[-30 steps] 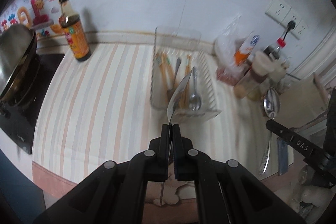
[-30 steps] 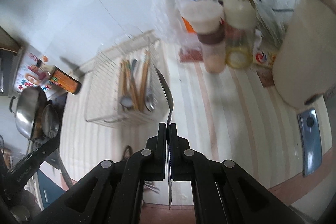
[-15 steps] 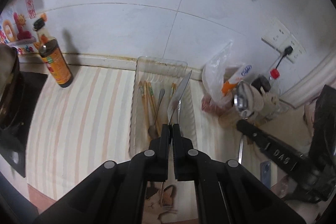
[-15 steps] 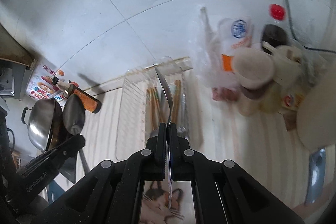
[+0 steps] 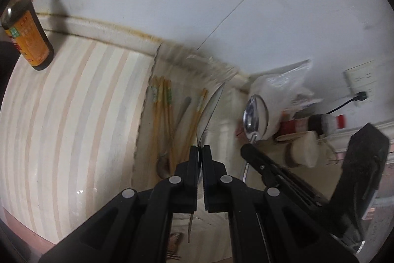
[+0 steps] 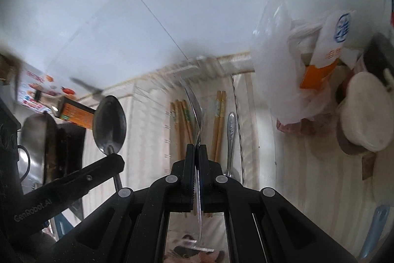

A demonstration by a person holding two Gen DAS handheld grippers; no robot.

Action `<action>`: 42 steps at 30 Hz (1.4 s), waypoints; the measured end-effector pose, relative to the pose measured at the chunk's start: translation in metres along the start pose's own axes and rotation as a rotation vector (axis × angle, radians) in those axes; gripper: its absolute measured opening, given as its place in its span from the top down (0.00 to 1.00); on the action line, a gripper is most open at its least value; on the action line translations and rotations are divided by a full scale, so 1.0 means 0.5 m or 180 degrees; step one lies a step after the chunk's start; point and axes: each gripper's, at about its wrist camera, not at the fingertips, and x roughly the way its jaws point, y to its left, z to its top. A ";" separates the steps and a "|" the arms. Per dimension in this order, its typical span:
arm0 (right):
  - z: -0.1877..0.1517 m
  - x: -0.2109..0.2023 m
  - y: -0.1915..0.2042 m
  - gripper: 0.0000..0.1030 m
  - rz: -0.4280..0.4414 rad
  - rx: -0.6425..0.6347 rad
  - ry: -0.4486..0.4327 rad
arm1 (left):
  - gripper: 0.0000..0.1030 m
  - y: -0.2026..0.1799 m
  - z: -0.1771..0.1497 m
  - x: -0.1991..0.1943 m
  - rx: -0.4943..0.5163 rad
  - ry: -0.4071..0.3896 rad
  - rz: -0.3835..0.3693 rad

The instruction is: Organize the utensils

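Spoons fill both of your grippers. From the left wrist view, your left gripper [image 5: 200, 148] has its jaws pinched on the thin neck of a shiny steel spoon [image 5: 209, 112], seen edge-on, its bowl rising over the clear plastic utensil tray [image 5: 157, 61]. That tray sits on the striped table [image 5: 73, 115] against the far wall, holding wooden chopsticks [image 5: 162, 110] and a loose metal spoon [image 5: 181, 115]. A brown sauce bottle with an orange label [image 5: 27, 33] stands far left. To the right, your right gripper's finger carries a second steel spoon [image 5: 254, 116] in front of a white plastic bag [image 5: 278, 88].

From the right wrist view, your right gripper [image 6: 196, 152] has its jaws pressed on that second spoon's handle, edge-on above the tray's chopsticks. A spoon lies in the tray just right of them. At left, your left gripper's spoon shows its bowl, with a steel wok [image 6: 37, 139] behind.
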 end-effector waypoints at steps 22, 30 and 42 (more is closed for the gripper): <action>-0.101 -0.036 -0.025 0.10 -0.0993 -0.0433 -0.0284 | 0.20 0.012 -0.117 -0.053 0.0510 -0.0681 0.1543; -0.193 -0.128 -0.019 0.00 -0.1222 -0.0482 -0.0610 | 0.00 0.010 -0.203 -0.116 0.0633 -0.0958 0.1599; -0.353 -0.376 0.011 0.00 -0.0817 -0.0289 -0.1021 | 0.00 -0.034 -0.362 -0.305 0.0853 -0.1266 0.1231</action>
